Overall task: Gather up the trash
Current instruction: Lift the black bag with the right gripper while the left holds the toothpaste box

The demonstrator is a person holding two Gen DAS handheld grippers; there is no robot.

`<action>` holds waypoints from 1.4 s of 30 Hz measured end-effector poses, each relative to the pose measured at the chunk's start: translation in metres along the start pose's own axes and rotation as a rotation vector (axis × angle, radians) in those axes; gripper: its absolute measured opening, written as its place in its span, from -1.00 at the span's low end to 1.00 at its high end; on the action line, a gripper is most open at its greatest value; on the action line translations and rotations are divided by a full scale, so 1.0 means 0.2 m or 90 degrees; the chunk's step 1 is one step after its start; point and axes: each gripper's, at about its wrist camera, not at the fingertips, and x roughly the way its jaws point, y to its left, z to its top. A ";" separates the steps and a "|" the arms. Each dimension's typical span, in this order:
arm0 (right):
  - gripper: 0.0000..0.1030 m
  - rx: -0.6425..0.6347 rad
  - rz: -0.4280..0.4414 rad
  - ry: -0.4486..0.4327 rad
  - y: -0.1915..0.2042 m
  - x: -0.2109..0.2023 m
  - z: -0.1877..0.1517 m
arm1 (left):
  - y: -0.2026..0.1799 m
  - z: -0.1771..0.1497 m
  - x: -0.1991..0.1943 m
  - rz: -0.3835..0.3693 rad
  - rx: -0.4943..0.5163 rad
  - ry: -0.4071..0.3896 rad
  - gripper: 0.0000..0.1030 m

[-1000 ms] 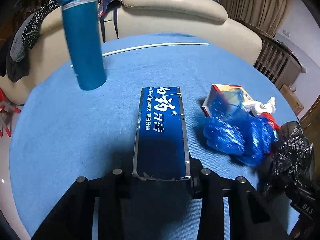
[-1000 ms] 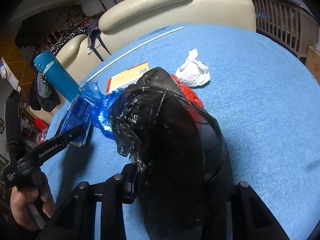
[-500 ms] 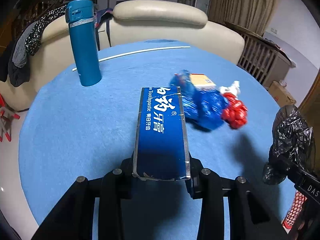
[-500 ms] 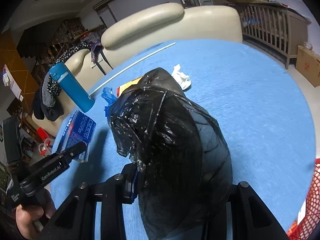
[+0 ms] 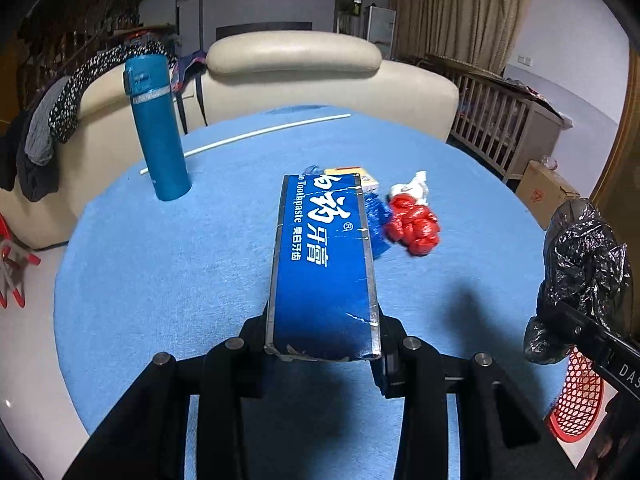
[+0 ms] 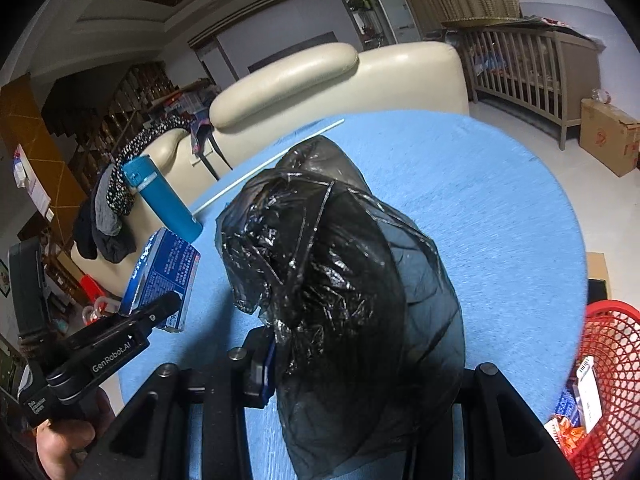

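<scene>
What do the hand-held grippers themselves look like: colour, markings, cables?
Both are matte black with angular linkage bars and round silver pivot bolts. The left hand-held gripper carries white "GenRobot.AI" lettering on its side; the right hand-held gripper shows white letters "DAS". A bare hand grips the left handle. No cables visible.

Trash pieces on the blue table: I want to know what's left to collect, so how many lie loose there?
4 visible: a red crumpled bag, a white wad behind it, a blue bag and a yellow carton partly hidden by the held toothpaste box. More may be hidden.
</scene>
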 end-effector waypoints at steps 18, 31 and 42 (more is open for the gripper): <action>-0.20 0.021 -0.010 -0.052 -0.09 -0.22 -0.05 | -0.19 0.01 -0.15 -0.006 0.048 -0.038 -0.23; -0.20 0.064 -0.029 -0.080 -0.26 -0.33 -0.07 | -0.37 0.01 -0.17 -0.022 0.094 -0.045 -0.23; -0.20 0.098 -0.042 -0.087 -0.40 -0.39 -0.11 | -0.49 -0.03 -0.16 -0.033 0.126 -0.038 -0.23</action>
